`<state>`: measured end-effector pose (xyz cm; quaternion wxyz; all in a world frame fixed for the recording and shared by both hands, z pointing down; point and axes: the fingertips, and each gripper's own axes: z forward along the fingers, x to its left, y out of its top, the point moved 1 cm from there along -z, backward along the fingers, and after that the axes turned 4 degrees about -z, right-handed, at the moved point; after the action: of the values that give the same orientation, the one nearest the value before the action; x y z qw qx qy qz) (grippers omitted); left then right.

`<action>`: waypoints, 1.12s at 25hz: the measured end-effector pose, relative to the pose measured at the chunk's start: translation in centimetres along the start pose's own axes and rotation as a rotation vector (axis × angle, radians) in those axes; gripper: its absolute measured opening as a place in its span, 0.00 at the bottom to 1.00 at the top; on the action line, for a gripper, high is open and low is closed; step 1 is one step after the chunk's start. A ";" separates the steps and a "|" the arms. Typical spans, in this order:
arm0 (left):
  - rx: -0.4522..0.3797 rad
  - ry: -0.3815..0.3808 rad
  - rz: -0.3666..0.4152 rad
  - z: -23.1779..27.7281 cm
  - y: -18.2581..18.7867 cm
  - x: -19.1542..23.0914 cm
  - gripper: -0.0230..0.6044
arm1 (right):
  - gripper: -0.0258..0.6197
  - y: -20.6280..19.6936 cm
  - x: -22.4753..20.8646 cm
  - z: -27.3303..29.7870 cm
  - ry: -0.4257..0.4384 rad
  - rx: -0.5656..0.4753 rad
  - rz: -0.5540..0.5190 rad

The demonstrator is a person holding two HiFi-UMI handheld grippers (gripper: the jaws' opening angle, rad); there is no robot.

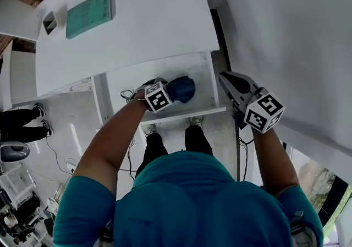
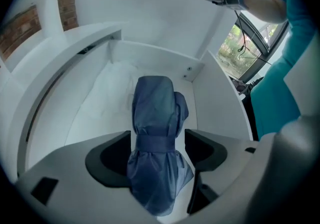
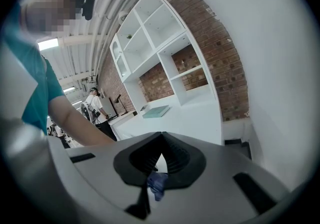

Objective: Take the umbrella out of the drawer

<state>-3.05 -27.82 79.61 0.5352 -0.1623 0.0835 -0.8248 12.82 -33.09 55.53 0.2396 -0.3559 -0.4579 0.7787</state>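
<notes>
A folded dark blue umbrella point(image 1: 182, 88) lies in the open white drawer point(image 1: 181, 114). In the left gripper view the umbrella point(image 2: 155, 113) runs away from me along the drawer floor point(image 2: 100, 103), its strap level with the pads. My left gripper point(image 2: 157, 149) points steeply down into the drawer, jaws wide on either side of the umbrella, with small gaps at the pads. In the head view the left gripper point(image 1: 164, 91) sits just left of the umbrella. My right gripper point(image 1: 224, 78) hovers at the drawer's right end, its tips together and holding nothing; the right gripper point(image 3: 161, 136) view shows the same.
A teal book point(image 1: 88, 14) lies on the white counter point(image 1: 137, 26) above the drawer. A white wall point(image 1: 286, 48) stands close on the right. Another person's feet point(image 1: 39, 119) and cables are on the floor at left. White shelving point(image 3: 160, 43) lines a brick wall.
</notes>
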 end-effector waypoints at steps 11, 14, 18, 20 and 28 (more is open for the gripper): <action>0.115 0.103 0.072 4.5 -1.2 0.7 0.57 | 0.07 -1.9 -1.2 -1.2 -0.010 0.037 0.009; 0.093 0.093 0.083 4.3 -1.2 0.8 0.57 | 0.07 -2.1 -1.3 -1.6 -0.013 0.044 0.006; 0.087 0.095 0.080 4.3 -1.2 1.0 0.57 | 0.07 -2.2 -1.4 -1.8 -0.018 0.044 0.012; 0.079 0.098 0.079 4.2 -1.1 1.1 0.57 | 0.07 -2.3 -1.3 -1.7 -0.017 0.044 0.014; 0.042 0.106 0.103 3.8 -1.0 0.7 0.49 | 0.07 -1.9 -0.2 -0.7 0.004 0.052 0.004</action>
<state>-2.78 -27.95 83.61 0.5750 -0.1024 0.1026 -0.8052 13.59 -32.00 57.08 0.2480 -0.3521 -0.4361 0.7901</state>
